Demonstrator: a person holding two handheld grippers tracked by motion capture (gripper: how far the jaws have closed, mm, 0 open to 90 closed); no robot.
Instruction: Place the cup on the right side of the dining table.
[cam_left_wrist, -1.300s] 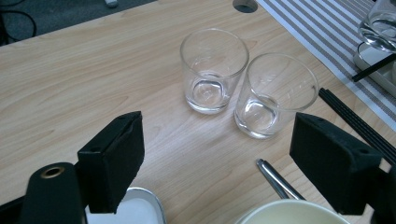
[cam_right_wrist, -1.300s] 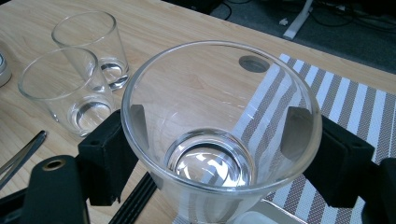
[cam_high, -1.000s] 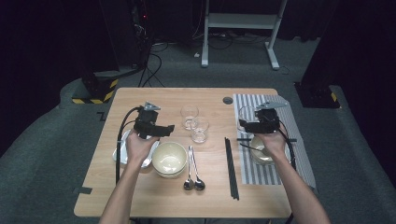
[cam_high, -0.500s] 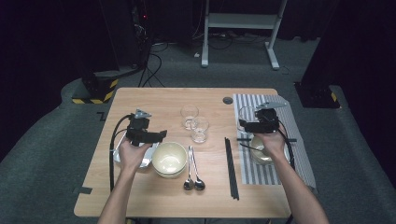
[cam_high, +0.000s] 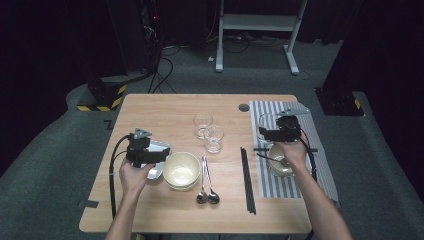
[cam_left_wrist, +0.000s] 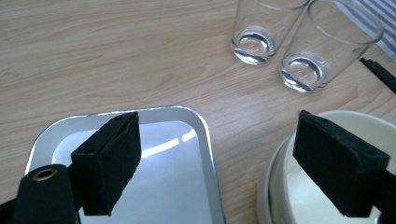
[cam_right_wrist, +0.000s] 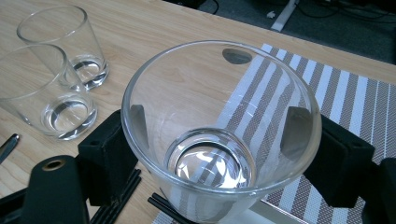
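Since a moment ago, the left gripper (cam_high: 159, 156) has slid back toward the person and now hangs over the little metal tray (cam_left_wrist: 182, 163), right beside the cream bowl (cam_high: 182, 169). Its jaws are wide apart and hold nothing; one jaw is above the tray and the other above the bowl's rim. The right gripper (cam_right_wrist: 219, 154) has not moved. Its jaws are squeezed on a clear glass (cam_right_wrist: 219, 135), one pad on each side. The glass stands upright at the left edge of the striped mat (cam_high: 320, 150), on the right part of the wooden table (cam_high: 165, 107). Just below that glass in the high view, a glass bowl (cam_high: 279, 165) sits on the mat under the right hand. Two more glasses (cam_high: 208, 131) stand close together near the middle of the table. Two spoons (cam_high: 206, 182) lie side by side next to the cream bowl. Black chopsticks (cam_high: 248, 180) lie between the spoons and the mat.
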